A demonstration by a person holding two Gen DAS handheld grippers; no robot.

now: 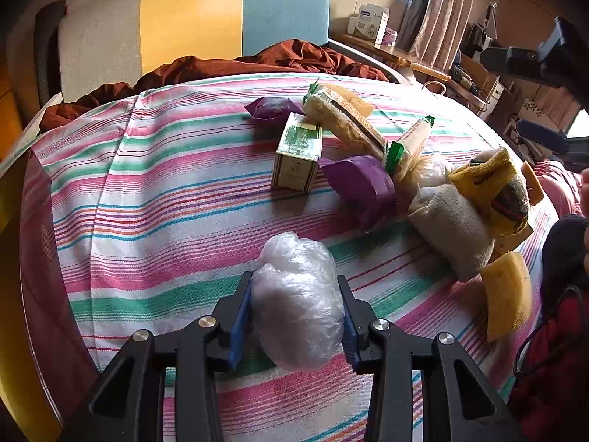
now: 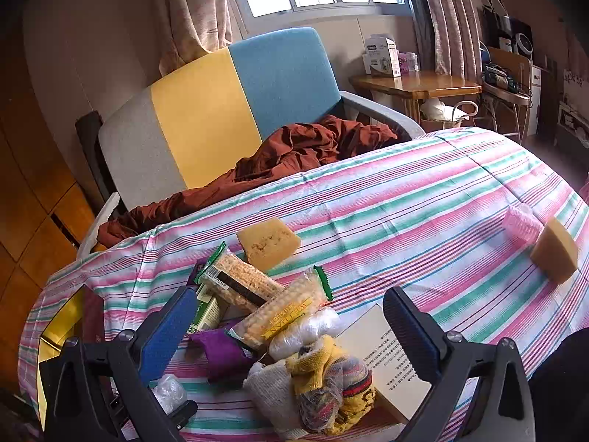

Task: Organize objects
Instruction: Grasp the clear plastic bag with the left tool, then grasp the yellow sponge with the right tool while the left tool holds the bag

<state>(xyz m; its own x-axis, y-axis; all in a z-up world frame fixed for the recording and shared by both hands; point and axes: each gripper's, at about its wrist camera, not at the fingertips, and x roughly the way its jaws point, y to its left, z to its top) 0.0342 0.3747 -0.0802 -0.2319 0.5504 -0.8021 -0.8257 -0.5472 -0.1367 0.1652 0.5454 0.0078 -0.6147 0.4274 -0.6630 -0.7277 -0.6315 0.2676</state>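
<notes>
A crumpled plastic bag (image 1: 298,302) is pinched in the left gripper (image 1: 296,313), low over the striped bed cover (image 1: 154,191). Being slick and squashy, it could be squeezed out of the pads. The right gripper (image 2: 291,328) is held wide and empty above the snack-and-sock pile (image 2: 294,350). A pink roll (image 2: 522,223) is shown only by the right view.

A pink, green and white striped sheet (image 1: 176,191) bears purple packets (image 1: 362,184), a green-white box (image 1: 298,151) and yellow sponges (image 1: 508,294).
</notes>
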